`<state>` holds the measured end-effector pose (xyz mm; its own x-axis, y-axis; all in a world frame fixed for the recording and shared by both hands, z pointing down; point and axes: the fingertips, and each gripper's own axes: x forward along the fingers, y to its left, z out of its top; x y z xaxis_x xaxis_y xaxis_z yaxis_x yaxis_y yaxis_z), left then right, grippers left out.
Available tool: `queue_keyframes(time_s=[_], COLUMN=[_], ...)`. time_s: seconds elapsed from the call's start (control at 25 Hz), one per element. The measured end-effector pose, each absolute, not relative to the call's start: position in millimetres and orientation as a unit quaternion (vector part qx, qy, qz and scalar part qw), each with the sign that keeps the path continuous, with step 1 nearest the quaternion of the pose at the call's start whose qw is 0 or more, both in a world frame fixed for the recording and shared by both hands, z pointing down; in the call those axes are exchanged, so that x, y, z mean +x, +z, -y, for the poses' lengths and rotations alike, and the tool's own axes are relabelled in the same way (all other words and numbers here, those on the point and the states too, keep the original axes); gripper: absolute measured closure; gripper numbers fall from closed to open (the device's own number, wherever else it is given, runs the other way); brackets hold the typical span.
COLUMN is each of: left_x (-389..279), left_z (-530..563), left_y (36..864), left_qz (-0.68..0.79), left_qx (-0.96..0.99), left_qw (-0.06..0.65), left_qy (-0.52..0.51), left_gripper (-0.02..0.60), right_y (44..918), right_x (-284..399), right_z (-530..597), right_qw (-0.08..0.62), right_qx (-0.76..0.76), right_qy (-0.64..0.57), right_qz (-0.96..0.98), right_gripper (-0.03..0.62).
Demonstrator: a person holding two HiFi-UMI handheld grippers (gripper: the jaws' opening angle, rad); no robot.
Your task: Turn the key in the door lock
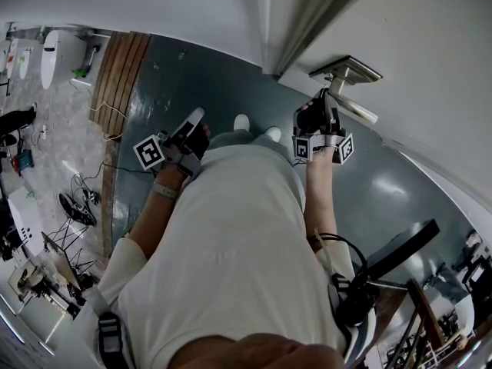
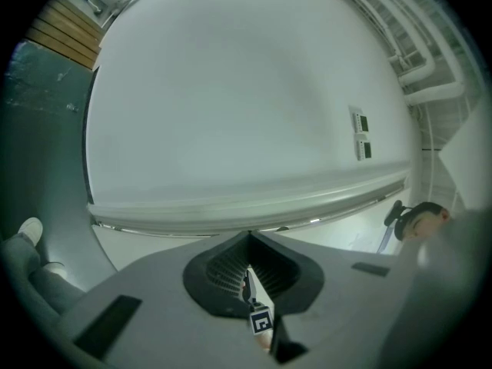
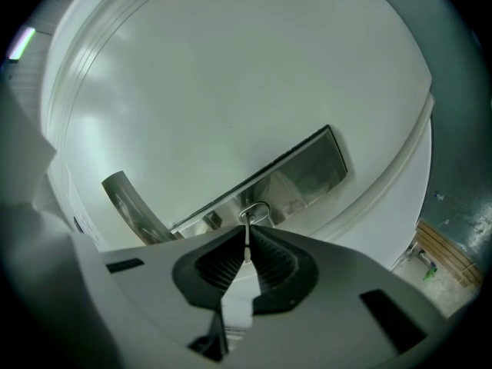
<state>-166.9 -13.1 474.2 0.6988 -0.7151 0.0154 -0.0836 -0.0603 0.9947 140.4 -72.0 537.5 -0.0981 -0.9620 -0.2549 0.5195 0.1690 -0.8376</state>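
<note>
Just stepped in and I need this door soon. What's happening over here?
A person stands at the white door with a gripper in each hand. The right gripper is shut on a key, whose tip sits at the lock cylinder in the metal plate beside the door handle. The left gripper is shut, holds nothing, and hangs by the person's side.
</note>
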Motion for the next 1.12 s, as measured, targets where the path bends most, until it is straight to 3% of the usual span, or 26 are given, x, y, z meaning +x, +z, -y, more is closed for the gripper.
queue_keyframes(time_s=[0.16,0.28,0.36,0.56,0.72,0.88,1.12], left_x=[-167.8,-165.6,-164.6,-162.6,-166.5,-169.1,-177.2], left_z=[14.2,12.3,11.0,9.2,7.6,6.2,-3.3], left_y=[475.8,477.1,477.6,483.5,483.8,484.2,485.0], left_qz=[0.29,0.287,0.285,0.282,0.286,0.294,0.306], left_qx=[0.682,0.682,0.68,0.675,0.673,0.673,0.667], left_qw=[0.621,0.624,0.626,0.633,0.634,0.63,0.628], left_qy=[-0.256,-0.254,-0.254,-0.252,-0.252,-0.254,-0.261], left_gripper=[0.574,0.574,0.574,0.574,0.574,0.574,0.574], right_y=[536.8,528.5,521.7,497.7,499.2,511.7,519.1], right_x=[137.2,141.3,154.5,165.0,130.8,117.3,119.4], right_z=[70.4,53.1,36.8,15.9,23.6,41.0,61.8], right_qw=[0.562,0.434,0.301,-0.12,-0.297,-0.377,-0.385], right_qx=[-0.318,-0.416,-0.517,-0.665,-0.629,-0.608,-0.623], right_qy=[-0.592,-0.569,-0.492,-0.104,0.074,0.16,0.181], right_qz=[-0.482,-0.56,-0.633,-0.729,-0.714,-0.68,-0.656], right_gripper=[0.548,0.516,0.516,0.516,0.516,0.516,0.517])
